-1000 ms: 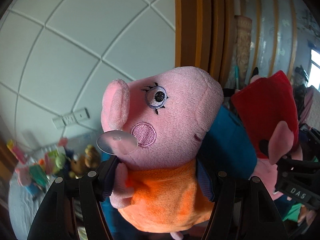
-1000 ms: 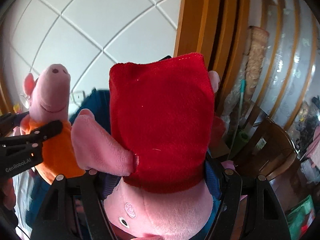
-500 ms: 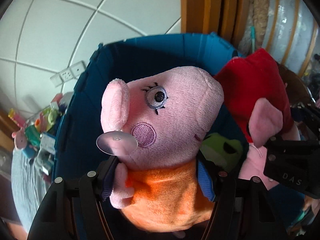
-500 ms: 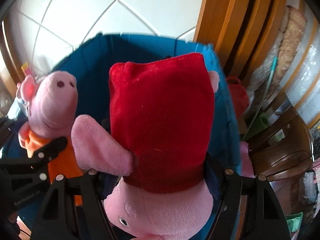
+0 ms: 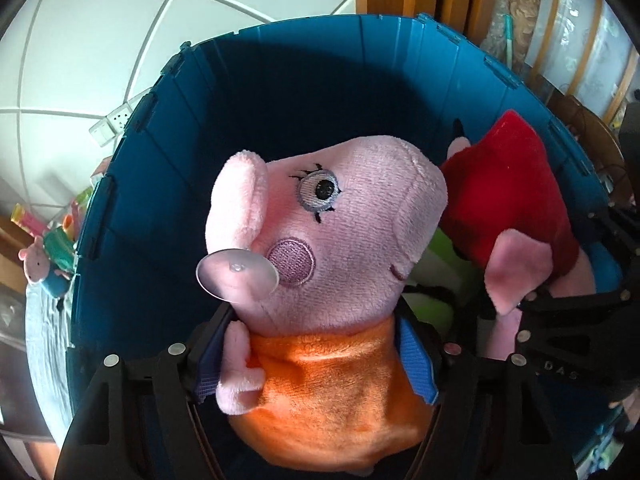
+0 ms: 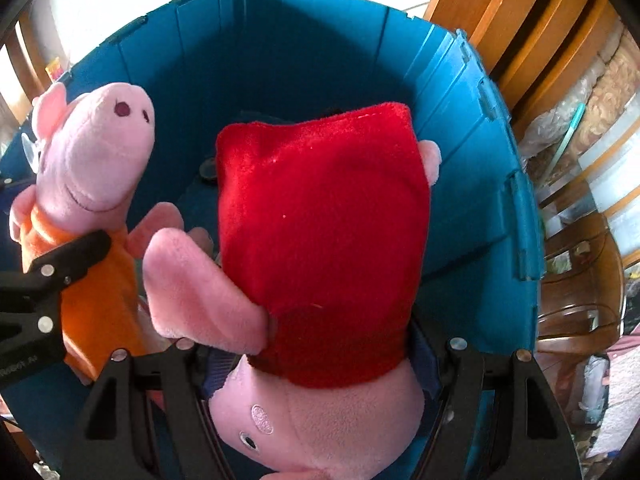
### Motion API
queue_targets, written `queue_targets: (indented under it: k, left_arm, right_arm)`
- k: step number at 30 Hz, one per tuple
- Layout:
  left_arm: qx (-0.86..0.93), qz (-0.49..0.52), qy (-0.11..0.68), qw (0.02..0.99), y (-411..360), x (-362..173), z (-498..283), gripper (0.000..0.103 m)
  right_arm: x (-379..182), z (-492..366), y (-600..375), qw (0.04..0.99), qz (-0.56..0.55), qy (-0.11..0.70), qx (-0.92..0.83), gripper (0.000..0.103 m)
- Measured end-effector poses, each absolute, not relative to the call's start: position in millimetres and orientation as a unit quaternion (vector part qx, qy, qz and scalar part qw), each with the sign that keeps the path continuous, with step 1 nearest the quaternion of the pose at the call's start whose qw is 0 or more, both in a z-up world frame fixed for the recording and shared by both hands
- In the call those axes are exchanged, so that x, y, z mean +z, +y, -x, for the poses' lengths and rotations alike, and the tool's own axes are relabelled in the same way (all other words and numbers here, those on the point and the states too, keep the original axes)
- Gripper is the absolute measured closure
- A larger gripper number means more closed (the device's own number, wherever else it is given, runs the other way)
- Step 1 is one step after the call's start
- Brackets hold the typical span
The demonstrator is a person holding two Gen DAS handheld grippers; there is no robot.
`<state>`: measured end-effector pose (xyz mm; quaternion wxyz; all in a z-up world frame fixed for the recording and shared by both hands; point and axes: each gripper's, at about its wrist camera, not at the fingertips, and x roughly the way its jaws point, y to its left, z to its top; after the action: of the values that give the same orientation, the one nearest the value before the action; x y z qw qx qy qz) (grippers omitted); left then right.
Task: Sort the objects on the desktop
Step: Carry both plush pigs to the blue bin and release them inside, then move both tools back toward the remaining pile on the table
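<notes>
The left claw (image 5: pixel 316 364) has the pink pig plush in the orange dress (image 5: pixel 324 280) between its blue-padded fingers (image 5: pixel 418 364), over the mouth of the blue bin (image 5: pixel 168 200); its jaws have just been opening, with the orange body between them. A clear suction cup (image 5: pixel 237 277) sits beside the pig's ear. Toward the bin's right wall, the right claw (image 5: pixel 560 344) carries a pig plush in a red dress (image 5: pixel 508 196). Something green (image 5: pixel 440 268) lies inside the bin between the two toys. Outside the bin's left wall stand a small pig toy (image 5: pixel 34 258) and a wall socket (image 5: pixel 110 126).
</notes>
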<state>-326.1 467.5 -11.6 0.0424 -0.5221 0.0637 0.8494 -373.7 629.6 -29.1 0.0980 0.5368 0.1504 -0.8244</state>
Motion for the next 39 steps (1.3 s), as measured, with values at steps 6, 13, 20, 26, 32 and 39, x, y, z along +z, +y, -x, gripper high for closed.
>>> queue_targets:
  k: [6, 13, 20, 26, 32, 39]
  left_arm:
    - [0.857, 0.510, 0.069, 0.034, 465.8, -5.2, 320.3, 0.020]
    - [0.866, 0.496, 0.059, 0.034, 455.3, 2.8, 310.7, 0.019]
    - [0.882, 0.468, 0.042, 0.038, 438.9, 21.3, 280.8, 0.019]
    - [0.897, 0.439, 0.032, 0.050, 425.8, 35.7, 252.7, 0.019]
    - [0.912, 0.401, 0.050, 0.064, 409.3, 50.1, 216.4, 0.019]
    - [0.925, 0.365, 0.051, 0.090, 386.1, 59.7, 169.6, 0.019]
  right_arm:
    - [-28.5, 368.1, 620.6, 0.102, -0.535, 0.148, -0.826, 0.027]
    - [-9.8, 356.8, 618.0, 0.109, -0.510, 0.151, -0.840, 0.015]
    - [12.5, 329.9, 617.6, 0.117, -0.472, 0.162, -0.859, 0.015]
    - [33.6, 286.0, 610.9, 0.120, -0.439, 0.138, -0.880, 0.015]
    - [38.2, 244.4, 604.2, 0.110, -0.420, 0.115, -0.894, 0.015]
    - [52.9, 191.1, 589.4, 0.087, -0.388, 0.077, -0.914, 0.015]
